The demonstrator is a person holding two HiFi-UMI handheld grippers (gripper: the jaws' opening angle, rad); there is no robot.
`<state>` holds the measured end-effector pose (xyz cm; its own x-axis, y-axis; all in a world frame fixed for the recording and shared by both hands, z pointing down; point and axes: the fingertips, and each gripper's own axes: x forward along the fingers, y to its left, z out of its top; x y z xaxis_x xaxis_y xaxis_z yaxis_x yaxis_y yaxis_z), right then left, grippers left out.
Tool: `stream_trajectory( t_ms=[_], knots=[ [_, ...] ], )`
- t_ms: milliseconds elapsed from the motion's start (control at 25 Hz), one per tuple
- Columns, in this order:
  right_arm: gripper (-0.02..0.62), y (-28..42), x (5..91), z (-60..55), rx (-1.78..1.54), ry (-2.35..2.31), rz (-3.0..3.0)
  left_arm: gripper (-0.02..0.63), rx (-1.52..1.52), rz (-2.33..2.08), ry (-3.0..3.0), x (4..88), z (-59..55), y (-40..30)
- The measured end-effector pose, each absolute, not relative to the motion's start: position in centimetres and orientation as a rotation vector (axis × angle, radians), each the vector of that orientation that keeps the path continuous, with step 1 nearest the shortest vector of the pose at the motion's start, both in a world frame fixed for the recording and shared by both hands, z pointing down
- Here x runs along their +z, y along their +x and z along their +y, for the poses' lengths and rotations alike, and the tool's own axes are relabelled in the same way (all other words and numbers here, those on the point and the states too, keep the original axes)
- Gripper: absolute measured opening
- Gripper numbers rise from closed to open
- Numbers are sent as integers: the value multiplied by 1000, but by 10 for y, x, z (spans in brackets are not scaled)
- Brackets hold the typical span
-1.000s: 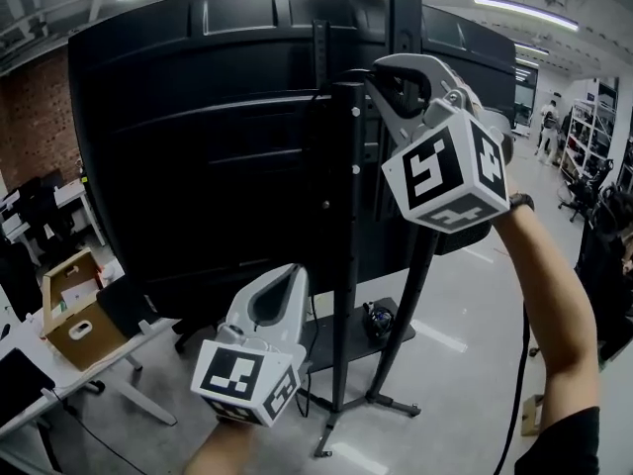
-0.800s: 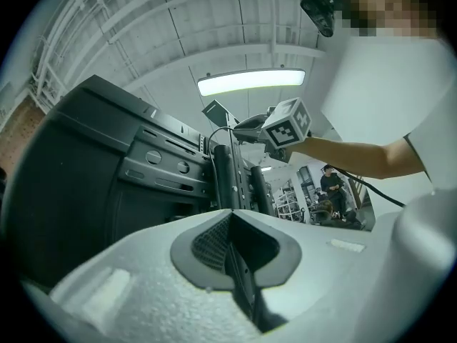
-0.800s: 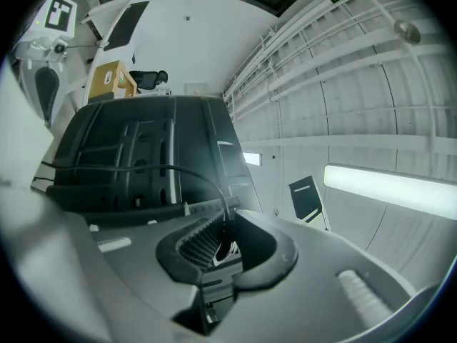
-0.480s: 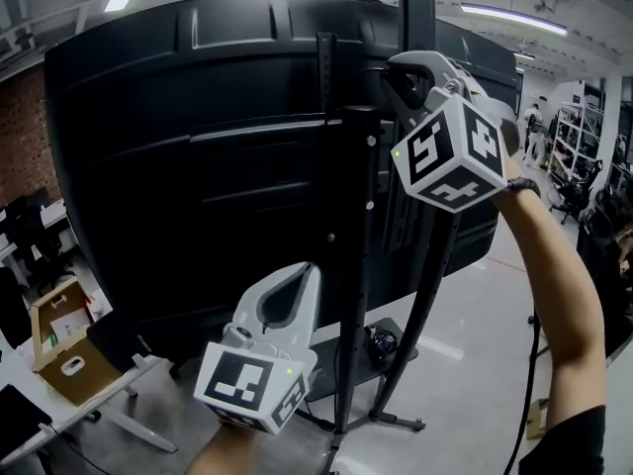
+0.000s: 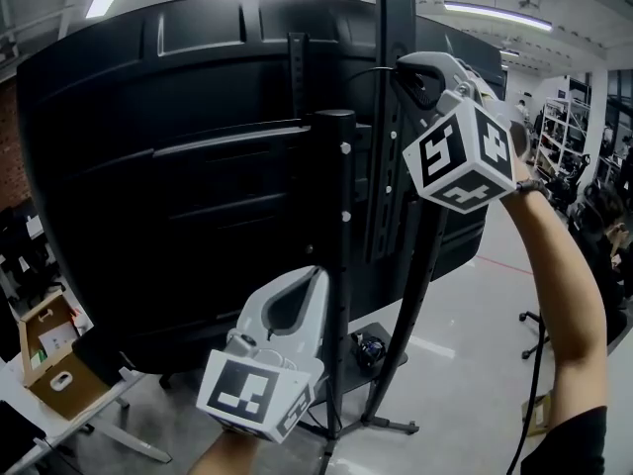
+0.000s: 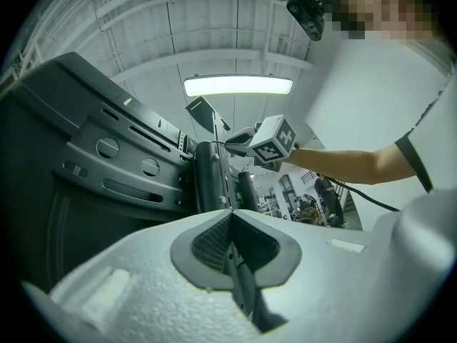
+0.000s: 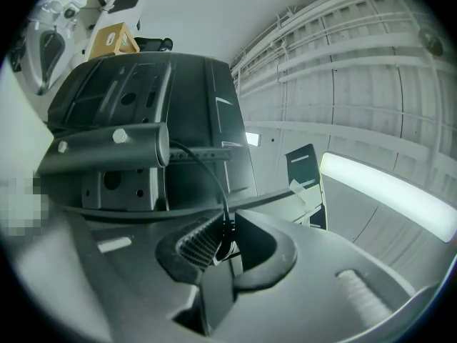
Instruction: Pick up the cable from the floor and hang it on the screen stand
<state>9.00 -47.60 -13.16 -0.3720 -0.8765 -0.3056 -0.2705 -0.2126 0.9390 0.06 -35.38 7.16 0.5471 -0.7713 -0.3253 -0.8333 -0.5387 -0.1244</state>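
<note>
A thin black cable [image 7: 206, 168] runs from my right gripper [image 7: 227, 240], which is shut on it, up and over to the end of the screen stand's grey crossbar [image 7: 107, 148]. In the head view the right gripper [image 5: 406, 67] is held high beside the stand's upright rail [image 5: 394, 117], behind the large black screen [image 5: 178, 166], with the cable [image 5: 368, 70] stretching left from its jaws. My left gripper [image 5: 313, 277] hangs low by the stand's front post [image 5: 336, 265], shut and empty. The left gripper view shows its closed jaws [image 6: 230, 238] pointing up at the post [image 6: 207, 181].
The stand's feet [image 5: 386, 426] spread over the grey floor, with a dark bundle [image 5: 368, 347] on its base plate. A cardboard box [image 5: 49, 364] sits on a desk at lower left. Shelves and chairs [image 5: 584, 117] stand at far right. A black cord [image 5: 529, 404] dangles beneath my right forearm.
The head view has swung, so the screen and stand sit further left and closer. My right gripper stays by the stand's top with the cable. The left gripper has barely moved.
</note>
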Motion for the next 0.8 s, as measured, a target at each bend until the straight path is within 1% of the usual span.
stream_trajectory(
  t_ms=[280, 600, 800],
  knots=[
    [51, 130, -135, -493, -1642, 1373, -1572, -3, 345, 1322, -2495, 65, -365, 36],
    [51, 158, -132, -508, -1715, 1333, -1548, -2, 354, 1309, -2489, 57, -378, 78],
    [51, 195, -145, -519, -1716, 1372, -1541, -2, 355, 1316, -2490, 59, -392, 98]
  ],
)
